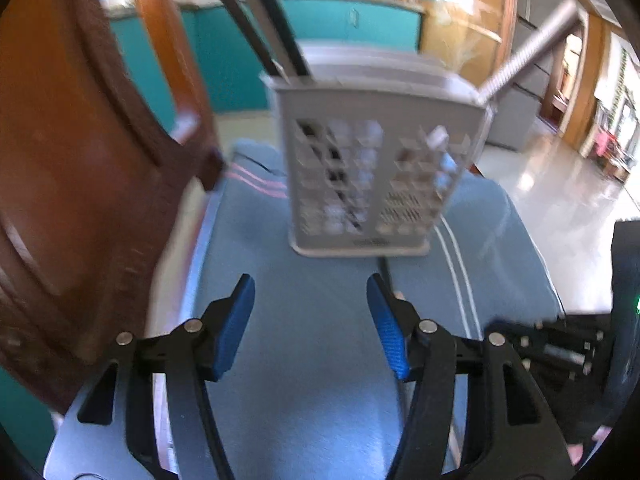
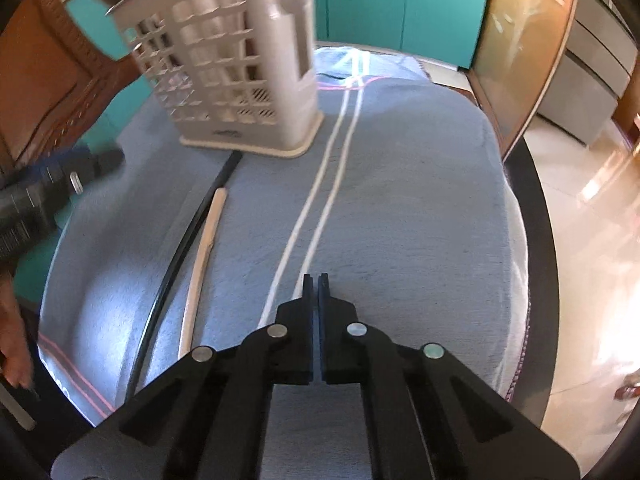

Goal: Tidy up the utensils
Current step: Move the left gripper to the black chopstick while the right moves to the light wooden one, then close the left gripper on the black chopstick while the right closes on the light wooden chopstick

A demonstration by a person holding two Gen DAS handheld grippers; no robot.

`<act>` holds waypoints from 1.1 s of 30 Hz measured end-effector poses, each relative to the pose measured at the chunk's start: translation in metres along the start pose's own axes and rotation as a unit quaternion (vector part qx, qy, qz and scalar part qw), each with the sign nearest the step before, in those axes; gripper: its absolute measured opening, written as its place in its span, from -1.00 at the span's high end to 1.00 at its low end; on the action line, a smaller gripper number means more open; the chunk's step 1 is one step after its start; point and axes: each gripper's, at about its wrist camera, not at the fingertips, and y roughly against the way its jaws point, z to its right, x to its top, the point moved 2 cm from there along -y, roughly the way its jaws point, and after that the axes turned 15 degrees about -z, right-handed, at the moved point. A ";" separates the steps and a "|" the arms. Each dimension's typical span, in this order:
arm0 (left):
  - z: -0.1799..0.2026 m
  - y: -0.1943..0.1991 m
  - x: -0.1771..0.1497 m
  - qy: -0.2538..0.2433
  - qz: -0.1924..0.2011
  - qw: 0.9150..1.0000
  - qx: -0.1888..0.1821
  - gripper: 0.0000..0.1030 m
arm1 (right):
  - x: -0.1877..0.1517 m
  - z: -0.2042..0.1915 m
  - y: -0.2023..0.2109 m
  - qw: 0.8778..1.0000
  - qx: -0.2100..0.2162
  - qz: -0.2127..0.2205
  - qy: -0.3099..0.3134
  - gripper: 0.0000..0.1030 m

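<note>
A grey perforated utensil holder (image 1: 372, 168) stands upright on a blue towel (image 1: 304, 340); black utensils (image 1: 260, 16) and a silver handle (image 1: 528, 48) stick out of it. My left gripper (image 1: 311, 320) is open and empty, just in front of the holder. In the right wrist view the holder (image 2: 240, 72) stands at the far left of the towel (image 2: 400, 200). A black chopstick (image 2: 180, 256) and a pale wooden one (image 2: 204, 248) lie on the towel in front of it. My right gripper (image 2: 316, 280) is shut and empty, right of the chopsticks.
A brown wooden chair back (image 1: 80, 180) stands close on the left. The left gripper (image 2: 60, 176) shows at the left edge of the right wrist view. Teal cabinets (image 2: 400, 0) are behind. The table's dark rim (image 2: 536, 216) curves along the right, with tiled floor beyond.
</note>
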 end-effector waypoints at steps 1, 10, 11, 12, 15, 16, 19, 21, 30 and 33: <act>0.005 -0.006 -0.001 -0.009 -0.011 1.000 0.001 -0.14 | 0.001 0.002 0.002 1.000 0.015 0.002 -0.006 0.93; 0.000 -0.016 0.002 0.012 -0.019 1.000 0.013 -0.15 | -0.007 -0.057 -0.002 0.995 0.032 0.014 0.096 0.28; -0.004 -0.017 0.003 0.016 -0.019 1.000 0.012 -0.15 | -0.006 -0.060 -0.006 0.995 0.027 0.009 0.098 0.32; -0.007 -0.018 0.003 0.019 -0.020 1.000 0.012 -0.15 | -0.005 -0.061 -0.010 0.995 0.020 0.002 0.095 0.53; -0.011 -0.027 0.001 0.021 -0.028 0.999 0.013 -0.15 | -0.001 -0.054 -0.011 0.997 0.014 -0.003 0.076 0.83; -0.011 -0.029 0.001 0.019 -0.031 0.999 0.014 -0.15 | 0.000 -0.048 -0.010 0.998 0.014 -0.007 0.063 0.84; -0.007 -0.030 0.001 0.013 -0.031 0.999 0.011 -0.14 | 0.002 -0.029 -0.008 0.999 0.001 -0.012 0.037 0.86; -0.001 -0.032 0.002 0.007 -0.030 0.999 0.008 -0.14 | 0.003 -0.018 -0.007 1.000 -0.009 -0.012 0.022 0.86; 0.024 -0.055 0.010 -0.016 -0.049 0.999 0.012 -0.24 | 0.001 0.021 0.003 0.998 0.016 0.011 -0.067 0.56; 0.028 -0.070 0.012 -0.020 -0.063 0.998 0.017 -0.24 | 0.007 0.035 0.006 0.996 0.015 0.023 -0.086 0.42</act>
